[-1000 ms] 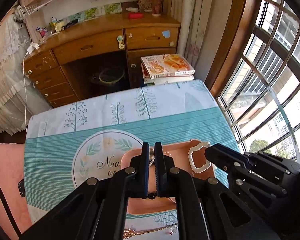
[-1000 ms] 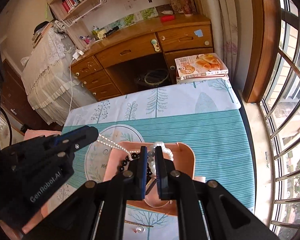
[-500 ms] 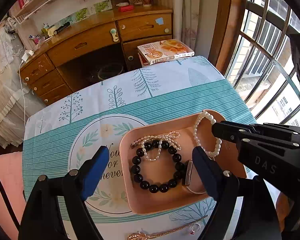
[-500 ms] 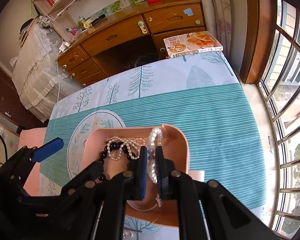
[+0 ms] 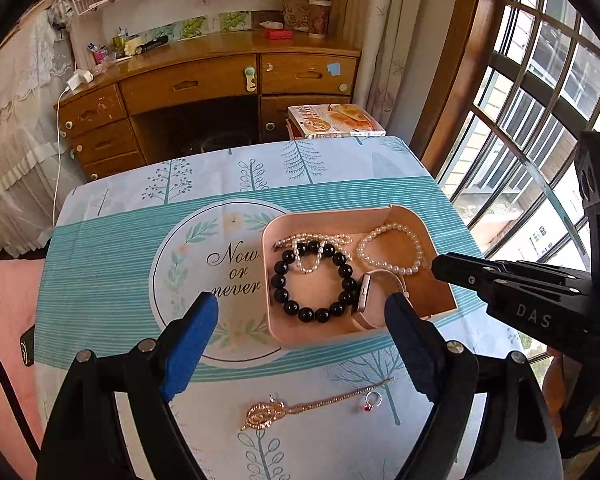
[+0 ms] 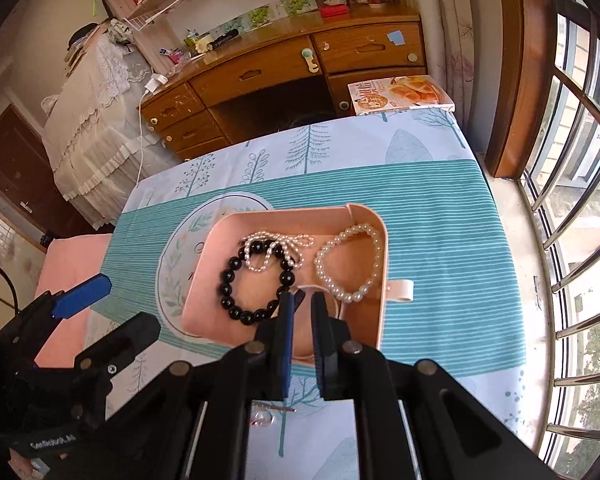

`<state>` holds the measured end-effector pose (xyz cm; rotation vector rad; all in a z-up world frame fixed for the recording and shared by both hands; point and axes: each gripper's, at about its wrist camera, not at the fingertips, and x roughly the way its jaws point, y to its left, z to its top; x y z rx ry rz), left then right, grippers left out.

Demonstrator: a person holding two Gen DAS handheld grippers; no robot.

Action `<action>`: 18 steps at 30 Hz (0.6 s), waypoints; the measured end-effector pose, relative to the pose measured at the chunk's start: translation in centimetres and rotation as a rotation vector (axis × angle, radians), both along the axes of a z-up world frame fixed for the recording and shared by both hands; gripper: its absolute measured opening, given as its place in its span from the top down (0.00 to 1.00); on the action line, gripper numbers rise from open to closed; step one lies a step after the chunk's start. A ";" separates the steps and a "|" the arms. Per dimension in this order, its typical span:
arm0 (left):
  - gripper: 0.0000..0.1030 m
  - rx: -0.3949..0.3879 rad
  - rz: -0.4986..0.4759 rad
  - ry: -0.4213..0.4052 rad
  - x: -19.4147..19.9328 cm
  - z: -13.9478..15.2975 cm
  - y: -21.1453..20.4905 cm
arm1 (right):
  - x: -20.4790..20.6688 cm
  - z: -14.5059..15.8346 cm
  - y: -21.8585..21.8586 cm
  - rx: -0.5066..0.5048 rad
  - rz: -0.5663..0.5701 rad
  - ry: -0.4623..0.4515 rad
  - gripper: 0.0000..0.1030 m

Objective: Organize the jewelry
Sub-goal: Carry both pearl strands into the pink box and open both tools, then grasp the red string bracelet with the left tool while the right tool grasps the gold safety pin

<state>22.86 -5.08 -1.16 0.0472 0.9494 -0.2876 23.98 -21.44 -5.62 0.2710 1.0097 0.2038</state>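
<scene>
A pink tray (image 5: 340, 213) (image 6: 284, 213) on the table holds a black bead bracelet (image 5: 284, 304) (image 6: 225, 292), a thin pearl strand (image 5: 312, 240) (image 6: 276, 240), a white pearl bracelet (image 5: 392, 270) (image 6: 350, 296) and a pink-strapped watch (image 5: 366, 292). A gold hairpin (image 5: 268, 414) and a small ring (image 5: 372, 400) lie on the cloth in front of the tray. My left gripper (image 5: 300, 312) is open wide and empty, above the tray's near edge. My right gripper (image 6: 302, 308) is nearly closed with a narrow gap and holds nothing, over the tray's near side.
The table carries a teal and white cloth with a round printed emblem (image 5: 220, 264). A wooden desk (image 5: 220, 76) and a stack of books (image 5: 336, 120) stand beyond the far edge. Windows (image 5: 540, 100) are on the right. A pink cushion (image 5: 4, 320) is at the left.
My left gripper opened from shut and let the thin pearl strand drop into the tray. My right gripper released the white pearl bracelet into the tray. Both drew back and up.
</scene>
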 end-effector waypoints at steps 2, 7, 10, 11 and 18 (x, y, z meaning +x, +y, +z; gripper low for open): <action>0.19 -0.014 0.017 -0.005 -1.0 0.2 0.8 | -1.2 0.8 0.2 0.003 0.006 -0.020 0.91; 0.19 -0.004 0.037 -0.068 -3.8 1.3 2.5 | -4.6 3.1 0.3 -0.002 0.013 -0.090 0.91; 0.19 -0.004 0.033 -0.079 -5.2 1.8 3.2 | -6.9 4.2 0.6 -0.047 0.023 -0.124 0.91; 0.19 -0.006 0.028 -0.073 -5.6 1.9 3.4 | -7.6 4.5 0.7 -0.057 0.029 -0.129 0.91; 0.19 0.044 -0.024 -0.009 -8.5 1.8 4.5 | -11.8 4.2 0.8 -0.042 0.044 -0.073 0.60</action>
